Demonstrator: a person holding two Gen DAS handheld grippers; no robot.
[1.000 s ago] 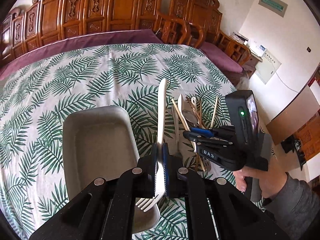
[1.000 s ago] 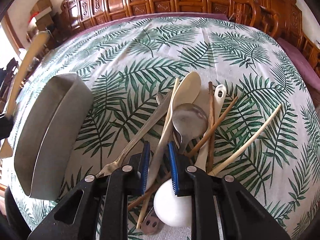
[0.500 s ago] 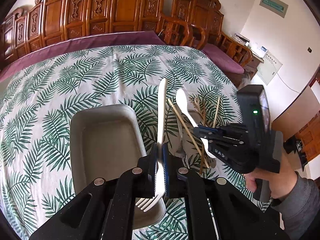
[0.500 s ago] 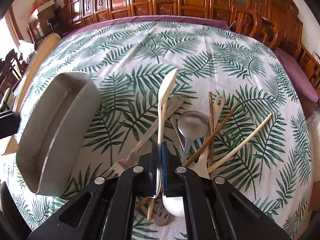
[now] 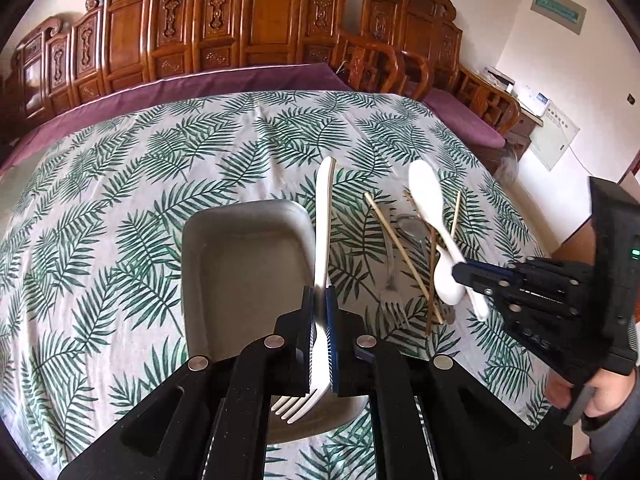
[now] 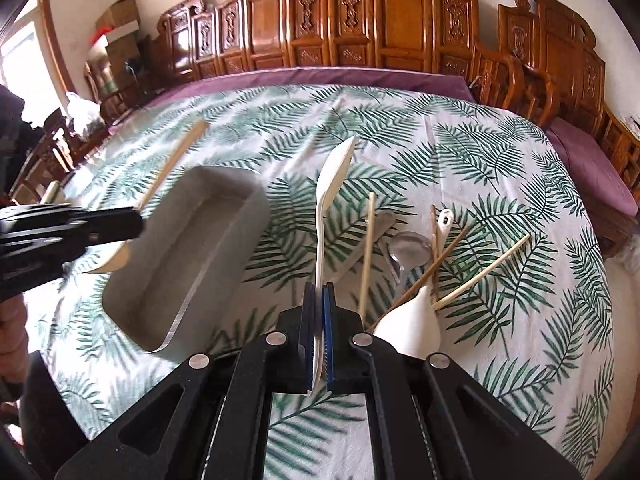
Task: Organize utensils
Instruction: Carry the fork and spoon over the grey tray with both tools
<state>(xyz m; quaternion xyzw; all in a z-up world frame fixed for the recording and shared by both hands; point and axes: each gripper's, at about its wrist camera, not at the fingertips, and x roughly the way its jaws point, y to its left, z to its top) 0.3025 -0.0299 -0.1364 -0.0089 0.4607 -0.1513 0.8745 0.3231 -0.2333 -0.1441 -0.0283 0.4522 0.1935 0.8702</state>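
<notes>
tray x1 | left fingers clamp fork | right fingers clamp spoon

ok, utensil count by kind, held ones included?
Forks: 2 (plastic fork, metal fork)
Spoons: 3 (cream spoon, white soup spoon, metal spoon)
Chopsticks: 4 (pale chopsticks 2, dark chopsticks 2)
Total: 9

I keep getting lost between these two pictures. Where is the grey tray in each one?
Left wrist view: grey tray sits centre, just left of the clamped fork.
Right wrist view: grey tray lies left of centre, seen at an angle.
Shared landmark: the palm-leaf tablecloth under it.
</notes>
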